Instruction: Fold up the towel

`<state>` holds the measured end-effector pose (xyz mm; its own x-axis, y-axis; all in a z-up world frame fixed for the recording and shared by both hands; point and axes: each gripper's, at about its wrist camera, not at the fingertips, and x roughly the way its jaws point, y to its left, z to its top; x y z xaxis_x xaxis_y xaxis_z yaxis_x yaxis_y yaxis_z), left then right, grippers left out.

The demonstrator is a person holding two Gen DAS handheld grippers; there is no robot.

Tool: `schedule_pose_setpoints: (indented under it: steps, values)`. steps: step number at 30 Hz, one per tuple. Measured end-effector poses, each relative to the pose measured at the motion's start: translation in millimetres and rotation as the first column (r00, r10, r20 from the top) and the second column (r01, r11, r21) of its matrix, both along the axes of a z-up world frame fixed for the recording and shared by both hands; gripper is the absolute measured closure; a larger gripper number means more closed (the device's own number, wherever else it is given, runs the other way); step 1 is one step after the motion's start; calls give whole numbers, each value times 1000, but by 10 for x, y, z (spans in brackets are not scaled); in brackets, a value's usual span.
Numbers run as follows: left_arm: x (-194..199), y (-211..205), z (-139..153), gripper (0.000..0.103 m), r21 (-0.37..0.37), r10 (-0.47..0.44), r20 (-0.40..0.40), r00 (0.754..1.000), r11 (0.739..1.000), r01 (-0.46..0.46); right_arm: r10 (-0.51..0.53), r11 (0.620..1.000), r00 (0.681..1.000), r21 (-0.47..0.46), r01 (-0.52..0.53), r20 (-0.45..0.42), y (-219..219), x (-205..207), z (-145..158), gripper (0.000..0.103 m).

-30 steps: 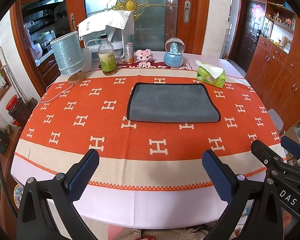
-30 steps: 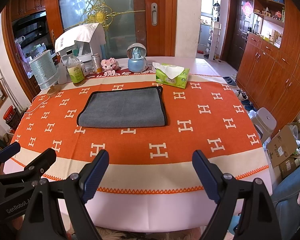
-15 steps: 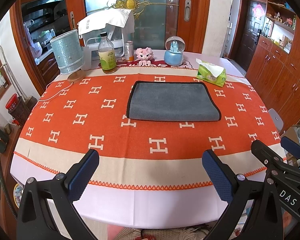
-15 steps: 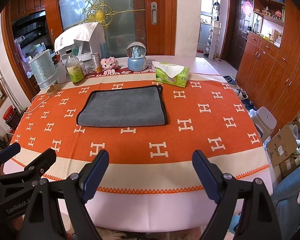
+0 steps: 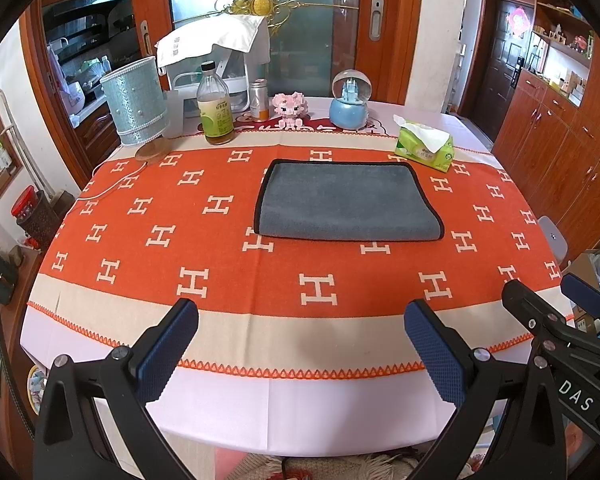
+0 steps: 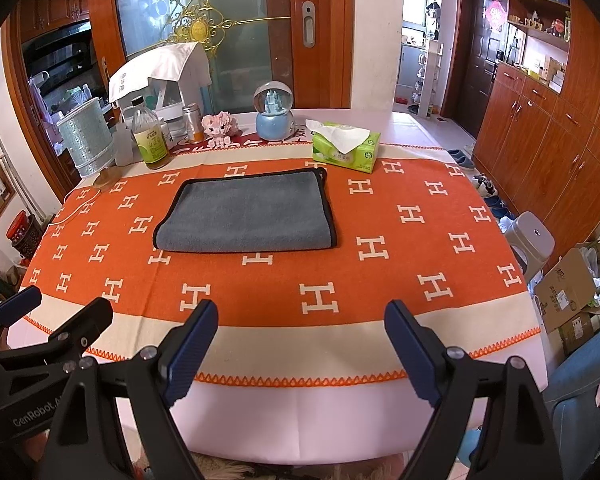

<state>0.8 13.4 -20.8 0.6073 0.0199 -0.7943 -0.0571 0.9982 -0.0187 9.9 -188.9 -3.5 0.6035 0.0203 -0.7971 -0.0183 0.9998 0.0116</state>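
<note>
**Tools apart, towel waiting**

Both tools, left (image 5: pixel 300 340) and right (image 6: pixel 300 340), hang with jaws apart over the surface's (image 5: pixel 300 408) near edge. We judge the towel (image 5: pixel 346 206) mid-surface soft, light and limp (already doubled, apparently); we'd pinch its bound corners.

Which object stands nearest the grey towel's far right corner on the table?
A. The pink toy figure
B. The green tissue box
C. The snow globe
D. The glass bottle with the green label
B. In the right wrist view the green tissue box stands just beyond the far right corner of the grey towel; the snow globe, pink toy figure and glass bottle stand farther back or left.
</note>
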Motion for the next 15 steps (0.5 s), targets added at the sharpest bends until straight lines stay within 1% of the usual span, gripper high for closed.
schedule_pose_setpoints:
  steps: [15]
  values:
    - [8, -6, 7, 1, 0, 1, -2, 1000, 1000, -1, 0, 1000, 1000, 1, 0, -1, -5, 4, 1, 17]
